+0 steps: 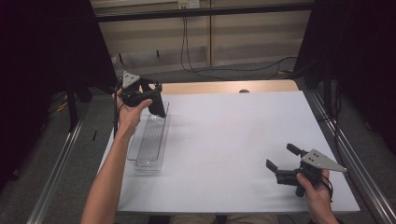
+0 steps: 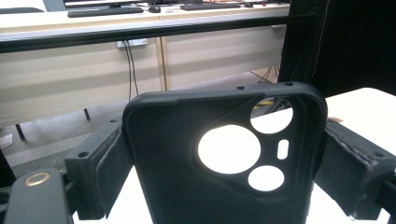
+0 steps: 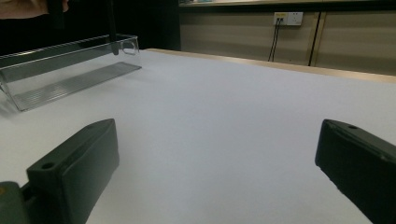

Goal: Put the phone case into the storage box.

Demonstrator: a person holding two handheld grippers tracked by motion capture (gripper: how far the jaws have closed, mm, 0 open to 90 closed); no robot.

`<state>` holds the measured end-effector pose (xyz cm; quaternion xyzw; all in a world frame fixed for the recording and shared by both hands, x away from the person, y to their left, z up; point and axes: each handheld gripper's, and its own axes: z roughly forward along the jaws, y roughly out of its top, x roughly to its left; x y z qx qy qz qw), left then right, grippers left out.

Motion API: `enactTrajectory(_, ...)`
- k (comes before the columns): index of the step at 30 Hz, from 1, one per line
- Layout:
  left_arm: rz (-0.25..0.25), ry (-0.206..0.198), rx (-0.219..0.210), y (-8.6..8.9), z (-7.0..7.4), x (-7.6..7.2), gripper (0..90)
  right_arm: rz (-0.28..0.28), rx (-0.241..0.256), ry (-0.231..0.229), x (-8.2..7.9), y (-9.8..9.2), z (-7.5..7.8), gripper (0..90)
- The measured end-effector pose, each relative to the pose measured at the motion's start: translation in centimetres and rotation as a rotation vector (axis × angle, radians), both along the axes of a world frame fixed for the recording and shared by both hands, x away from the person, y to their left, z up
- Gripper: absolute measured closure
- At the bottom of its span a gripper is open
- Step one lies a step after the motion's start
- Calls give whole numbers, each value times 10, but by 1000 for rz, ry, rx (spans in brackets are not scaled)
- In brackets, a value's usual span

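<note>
Progress about halfway, by the look of it: black phone case [image 2: 219, 163] already clamped by its sides in the left gripper [image 1: 156, 103], held up off the table [image 1: 233, 140] over the far end of the clear plastic tray [image 1: 150, 140]. Presumably bound for that tray (though whether just lifted out of it instead cannot be settled from these frames). Left to do, on that reading: lower, let go, pull clear. Right gripper [image 1: 282, 161] idle near the front right corner, spread wide with nothing between, well apart from tray and case. Lower edge of the case cut off in the left gripper view; from above, case hard to tell from the dark gripper body. Tray bottom apparently bare, its far end hidden behind the case.
</note>
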<state>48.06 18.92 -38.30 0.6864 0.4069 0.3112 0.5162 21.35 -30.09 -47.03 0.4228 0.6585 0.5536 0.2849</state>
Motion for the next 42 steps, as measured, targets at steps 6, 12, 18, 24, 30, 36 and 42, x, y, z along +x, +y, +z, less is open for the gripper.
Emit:
enactTrajectory(6, 1, 7, 2, 1, -6, 3, 125, -3, 2, -1, 0, 0, 0, 0)
enactTrajectory(12, 1, 10, 0, -1, -11, 6, 125, -1, -3, 0, 0, 0, 0, 0)
enactTrajectory(18, 9, 21, -2, -1, -15, 9, 124, -1, -1, 0, 0, 0, 0, 0)
enactTrajectory(24, 15, 36, 9, 0, -19, 10, 124, -3, 0, -2, 0, -1, 0, 0)
enactTrajectory(30, 22, 36, -15, 2, -23, 12, 124, -4, -1, -1, 0, -1, 0, 0)
enactTrajectory(36, 26, 36, 5, 2, -26, 14, 123, -4, 0, -1, 0, -1, 0, 0)
enactTrajectory(42, 24, 34, 14, 2, -28, 16, 123, 4, 0, 0, 0, -1, 0, 0)
